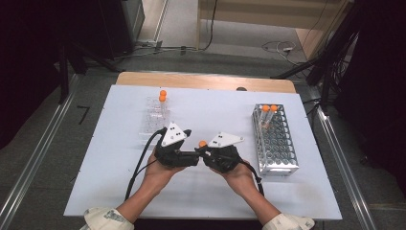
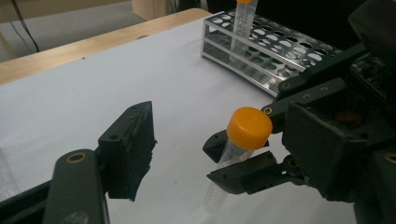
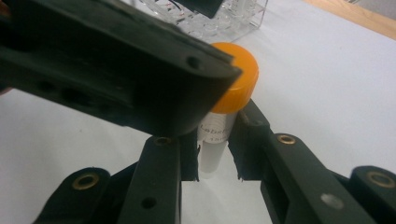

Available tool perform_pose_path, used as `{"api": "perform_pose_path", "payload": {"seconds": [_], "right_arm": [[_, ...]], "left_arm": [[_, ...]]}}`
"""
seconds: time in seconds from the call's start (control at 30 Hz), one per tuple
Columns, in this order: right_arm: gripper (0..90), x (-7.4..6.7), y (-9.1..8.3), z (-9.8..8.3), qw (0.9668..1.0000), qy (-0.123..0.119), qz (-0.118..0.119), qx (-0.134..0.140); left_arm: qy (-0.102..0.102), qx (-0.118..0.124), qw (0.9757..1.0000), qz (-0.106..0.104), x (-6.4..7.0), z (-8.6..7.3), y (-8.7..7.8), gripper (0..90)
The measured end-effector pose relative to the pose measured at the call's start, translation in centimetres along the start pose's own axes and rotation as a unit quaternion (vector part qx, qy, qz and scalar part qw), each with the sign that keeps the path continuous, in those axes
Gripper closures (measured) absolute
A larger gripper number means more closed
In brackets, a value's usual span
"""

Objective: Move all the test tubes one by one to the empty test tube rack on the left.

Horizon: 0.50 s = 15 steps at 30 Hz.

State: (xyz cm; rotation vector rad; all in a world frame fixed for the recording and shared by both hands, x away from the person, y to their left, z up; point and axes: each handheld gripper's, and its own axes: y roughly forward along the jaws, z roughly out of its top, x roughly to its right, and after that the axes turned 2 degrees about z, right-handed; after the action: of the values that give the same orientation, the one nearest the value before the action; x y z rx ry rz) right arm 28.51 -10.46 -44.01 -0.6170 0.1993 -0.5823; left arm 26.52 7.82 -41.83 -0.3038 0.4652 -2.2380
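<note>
Table (image 1: 119, 191): clear rack (image 1: 154, 119) back left, metal rack (image 1: 275, 139) right, well apart. Two tubes (image 1: 163, 96) in clear rack's far end; two tubes (image 1: 268, 111) in metal rack's far end. Both grippers between racks, near front edge

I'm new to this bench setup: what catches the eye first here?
The bright orange-capped tube, gripped just below its cap by the right hand-held gripper, at the middle of the white table. The left hand-held gripper meets it there with jaws apart. To the right sits a metal tube rack, with two more capped tubes at its far end.
</note>
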Motion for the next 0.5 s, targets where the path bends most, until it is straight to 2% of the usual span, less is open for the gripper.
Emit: {"api": "perform_pose_path", "payload": {"seconds": [0.2,0.37,0.5], "right_arm": [[71.7,-0.12,0.12,-0.01,1.0000,-0.007,0.003,0.001],[71.7,-0.18,0.04,0.01,1.0000,-0.003,0.002,0.001],[71.7,-0.20,-0.01,0.02,1.0000,-0.004,0.002,0.002]], "left_arm": [[0.010,0.006,0.9999,-0.012,0.20,-0.15,-0.04,44.4],[0.017,0.002,0.9995,-0.025,0.52,-0.32,0.16,48.0],[0.018,0.004,0.9995,-0.024,0.67,-0.36,0.19,53.0]]}}
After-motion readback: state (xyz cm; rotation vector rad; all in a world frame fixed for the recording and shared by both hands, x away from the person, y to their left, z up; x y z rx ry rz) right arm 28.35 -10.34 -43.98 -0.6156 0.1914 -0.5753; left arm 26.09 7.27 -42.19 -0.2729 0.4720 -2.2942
